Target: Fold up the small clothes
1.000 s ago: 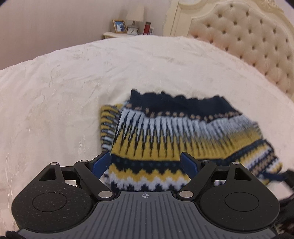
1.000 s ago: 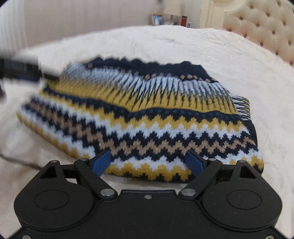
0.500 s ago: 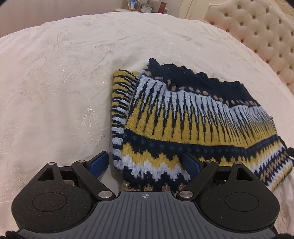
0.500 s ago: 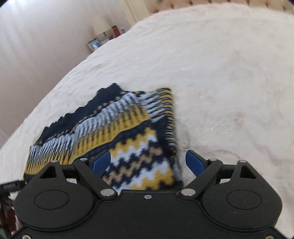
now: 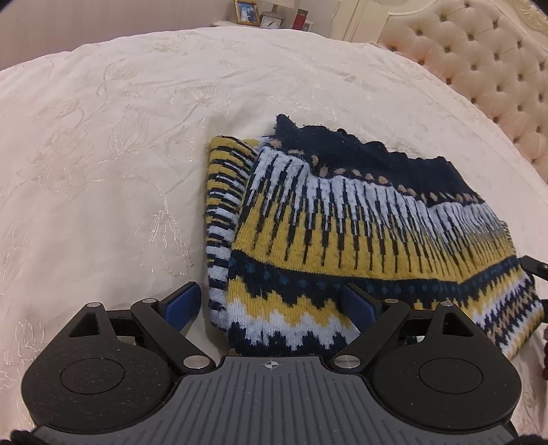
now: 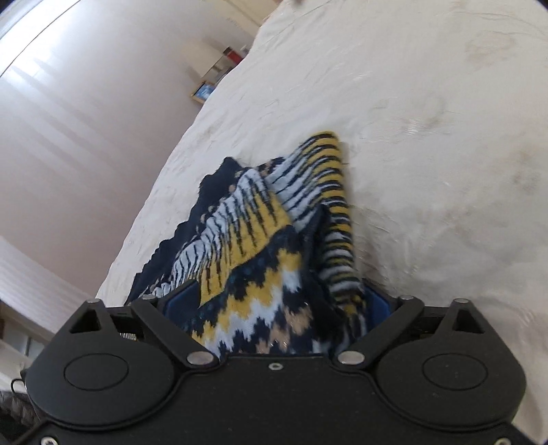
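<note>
A folded knit sweater (image 5: 359, 232) in navy, yellow and white zigzag bands lies flat on the cream bedspread (image 5: 120, 171). My left gripper (image 5: 269, 301) is open over its near left corner. One blue pad rests on the bedspread just left of the sweater's edge and the other lies on the knit. In the right wrist view the picture is strongly tilted. The sweater's end (image 6: 260, 246) bunches up between the jaws of my right gripper (image 6: 279, 301), which are opening wide around it. A black piece of that gripper (image 5: 532, 267) shows at the sweater's right end.
A tufted cream headboard (image 5: 479, 68) runs along the right. A nightstand at the back holds a framed photo (image 5: 246, 12), a clock and a red item. Bedspread (image 6: 428, 137) stretches left of and beyond the sweater. A pale wall (image 6: 85, 119) stands past the bed's edge.
The left gripper dropped closer to the sweater's left corner, then held still. The right gripper rolled hard and swung to the sweater's end, which now sits between its wider jaws.
</note>
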